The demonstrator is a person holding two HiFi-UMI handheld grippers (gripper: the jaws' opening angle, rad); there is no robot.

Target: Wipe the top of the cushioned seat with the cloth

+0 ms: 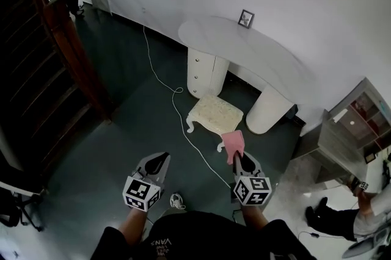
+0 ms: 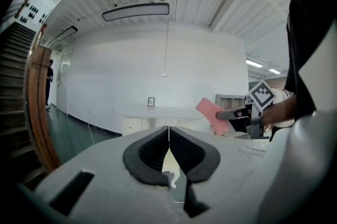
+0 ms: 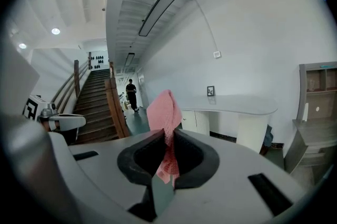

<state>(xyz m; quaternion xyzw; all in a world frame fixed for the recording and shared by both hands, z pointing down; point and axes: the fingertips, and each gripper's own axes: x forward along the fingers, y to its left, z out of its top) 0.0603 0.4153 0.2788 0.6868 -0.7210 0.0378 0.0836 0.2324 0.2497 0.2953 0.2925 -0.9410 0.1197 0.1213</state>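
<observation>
On the left, the left gripper (image 1: 157, 162) is held out with its jaws pressed together on nothing, well apart from the job. It is best kept out to that side, clear of the seat. Ahead on the green floor (image 1: 122, 130), in front of the curved white worktop (image 1: 244, 48), stands the cushioned seat (image 1: 215, 111), a low stool with a cream top and white scrolled legs. Nothing lies on its top. To the right, the right gripper (image 1: 239, 158) is clamped on the pink cloth (image 1: 233, 143). The cloth stands up in a bunched fold above the jaws and, in the head view, overlaps the seat's near right corner without, as far as I can judge, touching it. The wipe looks not yet begun. To do it well, this gripper should come down low and tip forward so the loose fold lies flat on the cushion. It should then sweep across in overlapping passes with light pressure, since so small a stool may slide.
</observation>
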